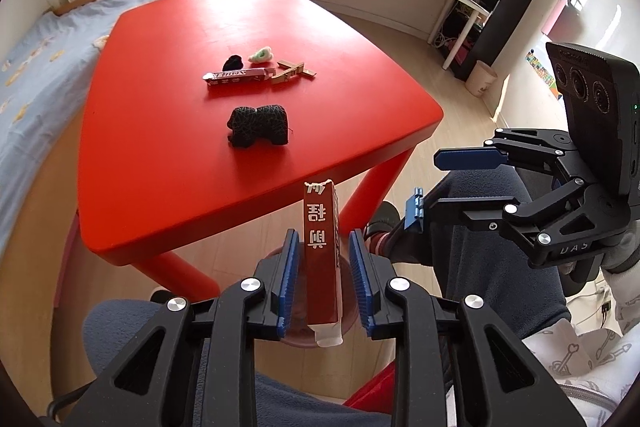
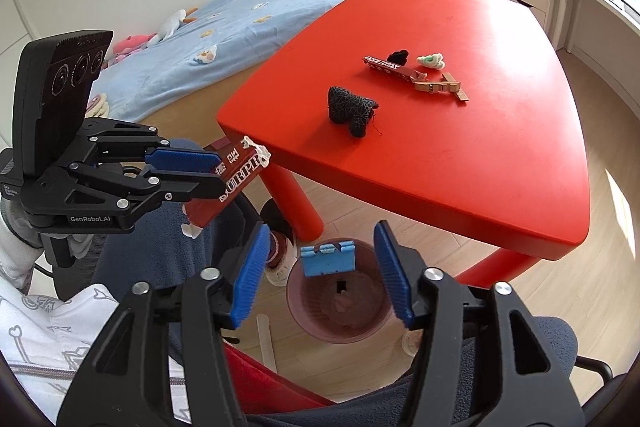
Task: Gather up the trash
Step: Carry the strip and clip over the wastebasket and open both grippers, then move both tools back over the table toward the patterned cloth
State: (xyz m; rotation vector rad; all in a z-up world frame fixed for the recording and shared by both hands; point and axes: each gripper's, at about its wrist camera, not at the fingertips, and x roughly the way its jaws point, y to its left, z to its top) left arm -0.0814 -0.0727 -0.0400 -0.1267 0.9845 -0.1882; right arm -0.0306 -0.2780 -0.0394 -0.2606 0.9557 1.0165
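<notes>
Standing apart, the pads of the left gripper (image 1: 323,239) leave a sliver of daylight on each side of a long red wrapper (image 1: 320,267) with white lettering and a torn white end; the wrapper sits upright between them in the left wrist view and is not pressed by either pad. The right gripper (image 2: 321,227) is likewise spread wide, with a small blue ridged piece (image 2: 328,261) between its pads, clear of both. Directly beneath the right jaws, on the wooden floor, stands a pinkish translucent waste bin (image 2: 340,307) with some dark matter at its bottom; whether the blue piece touches its rim cannot be told. The left gripper is to the left of the right one, above the person's dark blue trouser legs (image 2: 208,227). Ahead of both sets of jaws stands a red table (image 2: 440,167). Nearest on its top lies a crumpled black cloth item (image 2: 352,111); farther off, close together, are a second red wrapper (image 2: 386,65), a small black scrap (image 2: 399,57), a white-and-green wad (image 2: 431,61) and wooden clothes pegs (image 2: 440,85). Beyond the table lies a bed with a light blue cover (image 2: 248,11).
</notes>
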